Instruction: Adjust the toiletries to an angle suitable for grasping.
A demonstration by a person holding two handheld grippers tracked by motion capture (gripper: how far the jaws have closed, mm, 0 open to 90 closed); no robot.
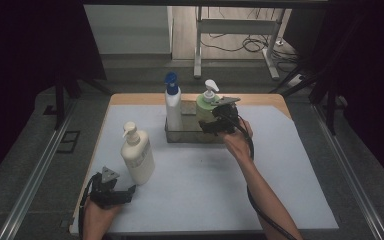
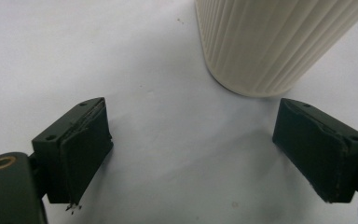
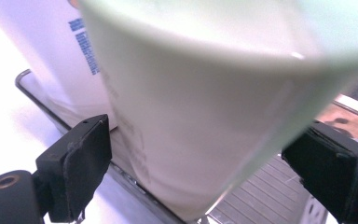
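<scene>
Your right gripper [image 1: 219, 121] reaches over the worktop [image 1: 290, 190] with its jaws spread wide around the green pump bottle [image 1: 206, 107], not yet pressing its sides, likely to lift it or having just set it down. That bottle stands in the clear tray [image 1: 172, 136] beside 1 white bottle with a blue cap [image 1: 173, 105]. Your left gripper [image 1: 125, 196] rests wide and empty just beside the cream pump bottle [image 1: 137, 156], which stands outside the tray
</scene>
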